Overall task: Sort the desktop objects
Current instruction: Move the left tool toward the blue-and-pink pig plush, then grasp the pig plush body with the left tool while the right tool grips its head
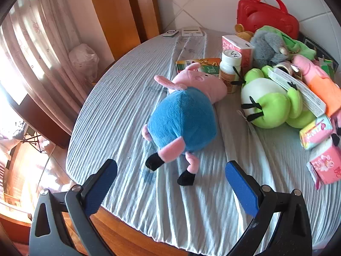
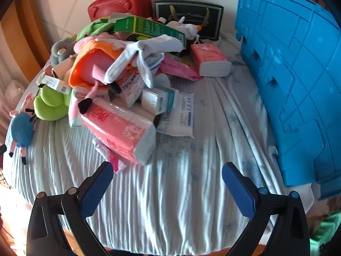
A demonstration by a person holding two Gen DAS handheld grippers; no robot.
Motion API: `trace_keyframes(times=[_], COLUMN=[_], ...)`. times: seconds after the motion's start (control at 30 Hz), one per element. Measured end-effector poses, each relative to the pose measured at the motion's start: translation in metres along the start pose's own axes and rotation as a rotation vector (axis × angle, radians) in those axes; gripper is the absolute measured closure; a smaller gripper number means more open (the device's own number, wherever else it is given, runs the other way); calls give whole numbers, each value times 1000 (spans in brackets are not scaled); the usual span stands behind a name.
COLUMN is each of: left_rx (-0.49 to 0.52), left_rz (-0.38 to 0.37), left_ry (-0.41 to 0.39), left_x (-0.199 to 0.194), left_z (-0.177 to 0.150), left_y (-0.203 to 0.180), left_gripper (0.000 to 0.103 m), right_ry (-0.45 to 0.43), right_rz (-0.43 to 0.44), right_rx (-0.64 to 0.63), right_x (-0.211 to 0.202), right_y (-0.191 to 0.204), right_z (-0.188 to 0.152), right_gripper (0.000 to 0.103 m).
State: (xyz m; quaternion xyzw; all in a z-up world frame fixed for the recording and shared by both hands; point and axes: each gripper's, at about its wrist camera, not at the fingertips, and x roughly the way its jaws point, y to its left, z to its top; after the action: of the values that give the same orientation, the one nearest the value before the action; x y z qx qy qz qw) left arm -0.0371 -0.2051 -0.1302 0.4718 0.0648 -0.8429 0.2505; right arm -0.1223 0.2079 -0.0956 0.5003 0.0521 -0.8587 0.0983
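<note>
A pink pig plush in a blue shirt [image 1: 183,115] lies on the striped cloth, feet toward my left gripper [image 1: 170,183], which is open and empty just short of its black shoes. The plush also shows at the far left of the right wrist view [image 2: 21,132]. A green frog plush [image 1: 272,102] lies to its right. My right gripper [image 2: 167,183] is open and empty above bare cloth, just below a pink tissue pack [image 2: 121,130] at the front of a heap of plush toys, socks [image 2: 140,53], boxes and packets.
A blue plastic crate [image 2: 298,85] stands on the right. A red case [image 2: 119,2] and a black box [image 2: 189,15] stand at the back by the wall. A white pill bottle [image 1: 230,70] stands behind the pig. The table edge [image 1: 127,234] is near.
</note>
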Motion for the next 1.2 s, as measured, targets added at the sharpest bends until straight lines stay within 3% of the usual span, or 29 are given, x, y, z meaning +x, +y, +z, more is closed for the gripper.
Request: trace_keyframes(times=[0.37,0.47,0.53,0.7,0.8,0.97,1.1,1.2], left_rx=[-168,-144,-130,25,76,15,6,2], left_rz=[40,60,23,63,36,-85,-106,-136], left_ry=[39,76,55,7,21,78,76,95], left_x=[67,88,89,79,76,86,93,95], left_z=[41,38,33,28,26,34,36,33], left_y=[-18,-16,-10,11,34,56,61,70], left_gripper=[0,0,0,0,0,0,0,0], right_ry=[-54,-55,-63,-72,-45,-13,11,54], right_rz=[225,269,312,406,473,496,506,552], right_rx=[-340,-397,-432,-499,-527,-593,-657,-708], right_x=[11,8,6,6,14,38,61,71], right_y=[99,128,148,209,249,311,350,374], right_z=[61,69,72,79,83,93,104,107], right_gripper=[0,0,0,0,0,0,0,6])
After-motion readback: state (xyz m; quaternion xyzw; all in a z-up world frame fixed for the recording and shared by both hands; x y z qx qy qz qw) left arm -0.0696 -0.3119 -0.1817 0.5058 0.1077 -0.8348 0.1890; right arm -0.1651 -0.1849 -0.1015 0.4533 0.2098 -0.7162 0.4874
